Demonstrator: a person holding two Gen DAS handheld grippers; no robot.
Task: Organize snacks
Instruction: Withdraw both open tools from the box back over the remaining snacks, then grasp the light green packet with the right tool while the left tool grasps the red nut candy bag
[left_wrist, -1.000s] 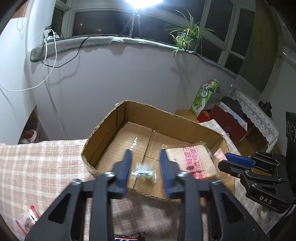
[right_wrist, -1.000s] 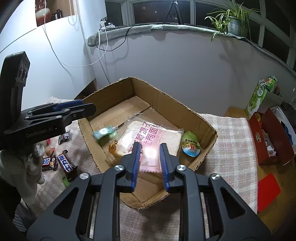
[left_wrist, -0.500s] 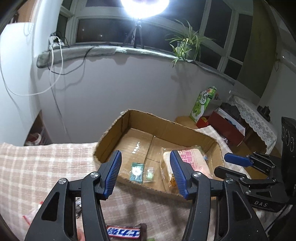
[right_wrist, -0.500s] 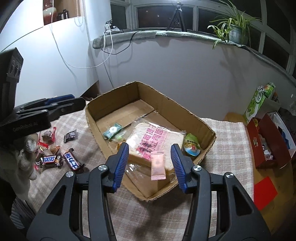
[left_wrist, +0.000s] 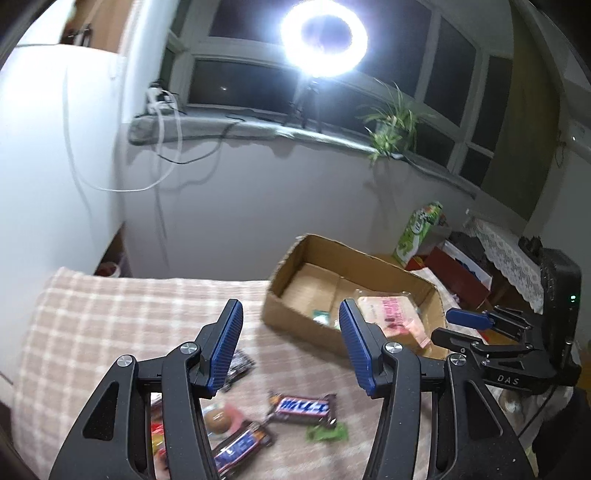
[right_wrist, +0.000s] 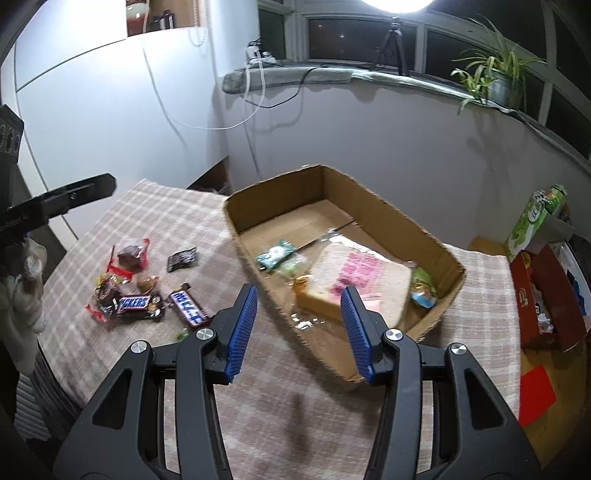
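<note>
Table cloth: your checked, soft work surface; it carries both the box and the loose snacks.
Cardboard box: open-topped, on the cloth's right part; stiff walls, likely light, so you could nudge it by accident.
Bread bag: lies flat inside the box; soft and crushable under slippery film, best left alone.
Left gripper: you hold it spread wide and empty, above the loose pile.
Right gripper: also spread wide with nothing between the pads, over the box's near wall.
Snickers bar: on the cloth left of the box; firm under a slick wrapper, so pinch across its middle, not the crimped ends.
Milky Way bar: just beside it, angled; same handling.
Red-wrapped cake: farther back on the cloth; probably soft, so close gently.
Green packet: already in the box, near its left wall.
Dark sachet: small, thin, flat on the cloth; you must scoop an edge.
</note>
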